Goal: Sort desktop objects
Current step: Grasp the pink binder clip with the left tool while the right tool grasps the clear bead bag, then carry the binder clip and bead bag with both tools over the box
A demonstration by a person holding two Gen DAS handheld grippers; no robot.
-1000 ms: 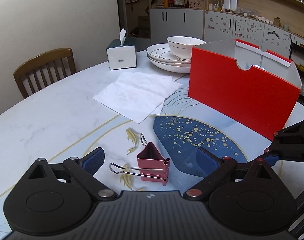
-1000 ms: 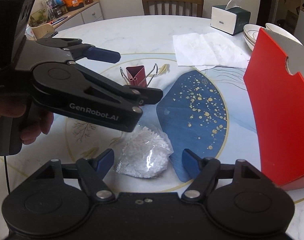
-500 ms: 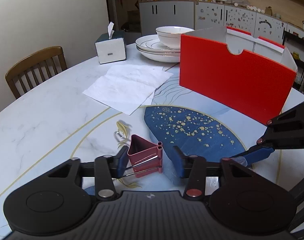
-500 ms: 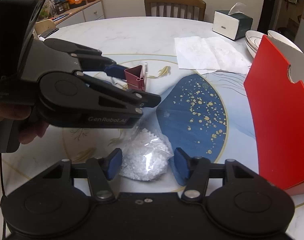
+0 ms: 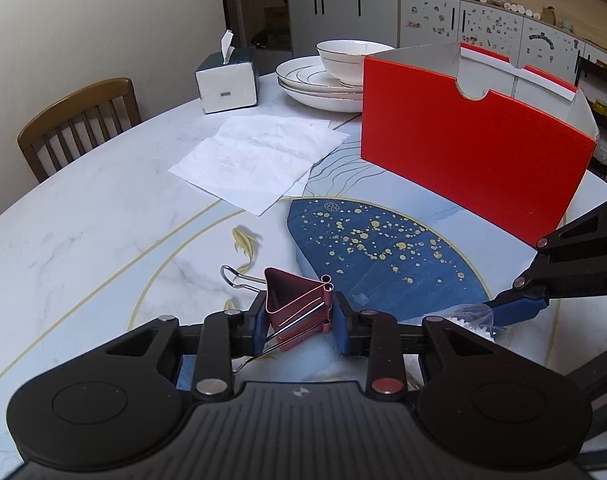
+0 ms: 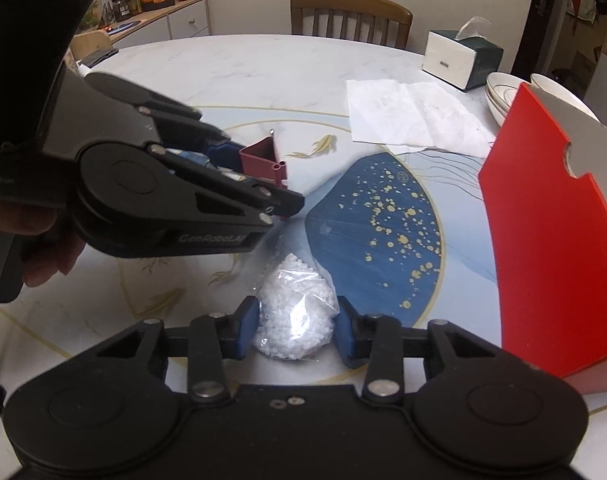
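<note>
Red binder clip [image 5: 297, 304] is clamped between left gripper [image 5: 299, 320] pads, wire handle at 10 o'clock. Bag of white beads [image 6: 297, 312] is pinched by right gripper [image 6: 297, 330], fingers closed on both sides; red box [image 6: 551, 240] is seen at 3 o'clock.

The left gripper [image 5: 299, 318] is closed on a dark-red binder clip [image 5: 297, 304], its blue pads [image 5: 259, 322] pressing both flanks of the clip body while one wire handle [image 5: 239, 276] projects toward 10 o'clock. The right gripper [image 5: 519, 308] enters from 3 o'clock, one blue fingertip resting beside a clear bag of white pellets [image 5: 473, 320]; its state cannot be determined here. On the marble table [image 5: 83, 220], an open red box [image 5: 475, 152] stands at 1 o'clock, stacked white plates [image 5: 315, 88] carrying a bowl [image 5: 353, 56] at 12 o'clock, with a paper napkin [image 5: 259, 160] and a tissue box [image 5: 227, 80] at 11 o'clock.
</note>
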